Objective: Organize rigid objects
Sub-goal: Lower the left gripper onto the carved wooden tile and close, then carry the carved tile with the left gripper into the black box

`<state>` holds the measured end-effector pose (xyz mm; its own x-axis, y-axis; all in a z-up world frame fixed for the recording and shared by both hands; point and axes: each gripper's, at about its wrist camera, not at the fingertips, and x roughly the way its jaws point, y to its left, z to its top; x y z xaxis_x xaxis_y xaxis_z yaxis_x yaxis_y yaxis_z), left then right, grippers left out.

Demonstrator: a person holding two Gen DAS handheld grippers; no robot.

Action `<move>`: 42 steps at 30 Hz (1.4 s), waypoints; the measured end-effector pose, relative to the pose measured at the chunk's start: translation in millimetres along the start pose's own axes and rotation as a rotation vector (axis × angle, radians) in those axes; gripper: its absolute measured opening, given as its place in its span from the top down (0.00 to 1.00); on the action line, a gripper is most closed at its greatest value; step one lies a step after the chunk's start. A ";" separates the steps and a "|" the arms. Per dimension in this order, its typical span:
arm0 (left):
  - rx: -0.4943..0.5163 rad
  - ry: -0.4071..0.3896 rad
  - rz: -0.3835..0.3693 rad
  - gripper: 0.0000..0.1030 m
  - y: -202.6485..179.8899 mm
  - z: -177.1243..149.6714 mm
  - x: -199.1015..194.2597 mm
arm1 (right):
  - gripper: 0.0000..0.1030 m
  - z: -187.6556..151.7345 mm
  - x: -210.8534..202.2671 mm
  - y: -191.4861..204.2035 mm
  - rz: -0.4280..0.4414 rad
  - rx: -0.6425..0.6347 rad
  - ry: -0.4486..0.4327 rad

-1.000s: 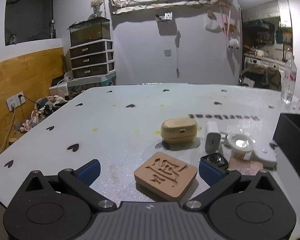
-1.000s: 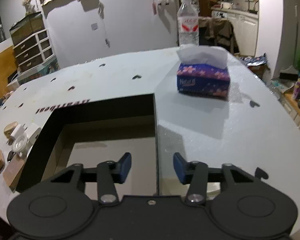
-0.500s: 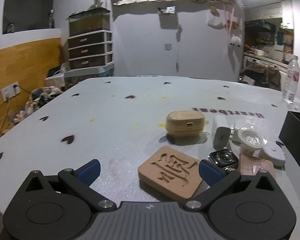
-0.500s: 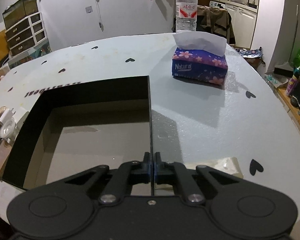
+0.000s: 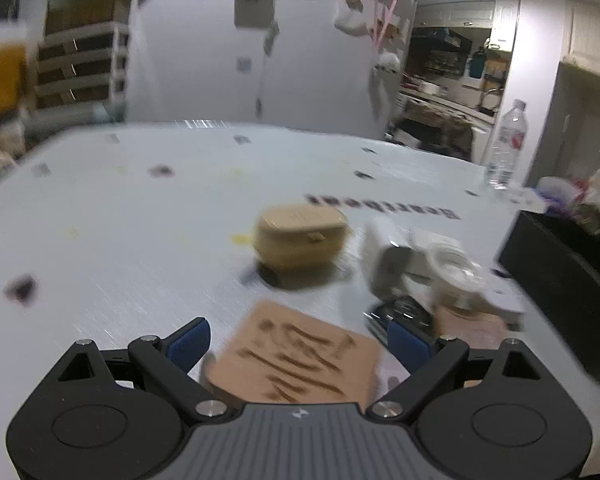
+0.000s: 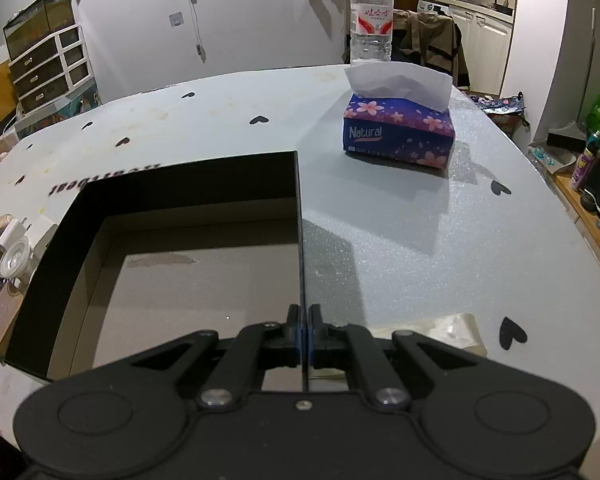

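Observation:
A carved wooden tile [image 5: 300, 356] lies flat on the white table between the fingers of my left gripper [image 5: 296, 342]. The jaws are closing, and the blue pads stand just off its sides; the picture is blurred. Beyond it sit a tan earbud case [image 5: 300, 240], a white charger plug [image 5: 384, 268], a round white lamp [image 5: 456, 268], a smartwatch [image 5: 400, 312] and a pink card [image 5: 472, 328]. My right gripper [image 6: 303, 328] is shut on the thin right wall of the open black box [image 6: 180, 184], whose brown floor is bare.
A blue flowered tissue box [image 6: 398, 136] and a water bottle [image 6: 371, 20] stand on the far right of the table. The black box [image 5: 560, 280] sits right of the small objects. A strip of tape [image 6: 440, 332] lies near the right gripper.
The left gripper moved forward and down over the tile, and its jaws narrowed slightly. The right gripper went from open to shut on the box wall and stayed there.

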<state>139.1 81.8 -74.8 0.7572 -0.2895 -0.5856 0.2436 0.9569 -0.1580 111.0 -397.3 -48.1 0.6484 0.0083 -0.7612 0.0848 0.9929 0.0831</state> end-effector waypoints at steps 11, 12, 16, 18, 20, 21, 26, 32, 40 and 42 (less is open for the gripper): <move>0.032 0.049 0.112 0.13 -25.2 -12.8 -3.9 | 0.96 -0.1 0.3 0.4 0.008 -0.007 0.006; 0.019 0.054 0.135 0.13 -26.4 -12.1 -4.5 | 0.96 -0.1 0.3 0.3 0.008 -0.005 0.006; -0.030 0.060 0.205 0.14 -28.3 -6.4 1.2 | 0.96 -0.7 0.1 -0.2 0.009 0.002 0.004; -0.028 0.063 0.236 0.17 -31.3 -5.5 2.9 | 0.96 -0.5 0.1 -0.2 0.008 0.006 0.005; -0.018 0.062 0.268 0.19 -34.9 -6.5 2.4 | 0.96 -0.4 0.1 0.0 0.007 0.004 0.006; -0.020 0.059 0.270 0.23 -35.8 -7.2 1.9 | 0.96 -0.3 0.1 0.1 0.007 0.002 0.006; -0.025 0.036 0.284 0.25 -39.3 -11.3 -6.5 | 0.96 -0.3 0.3 -0.2 0.009 -0.003 0.007; -0.061 -0.052 0.249 0.25 -54.3 8.1 -28.3 | 0.96 0.9 0.3 2.6 -0.003 -0.007 0.019; -0.141 -0.077 0.022 0.25 -117.5 56.1 -21.8 | 0.96 1.6 0.1 6.1 -0.011 -0.021 0.034; -0.149 -0.057 -0.029 0.25 -138.5 63.7 -12.7 | 0.96 1.9 0.4 6.0 -0.011 -0.020 0.036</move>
<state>134.4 -48.6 5.2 0.7855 -0.3134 -0.5337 0.1763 0.9399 -0.2925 113.2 -391.6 -46.7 0.6201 0.0017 -0.7845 0.0764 0.9951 0.0625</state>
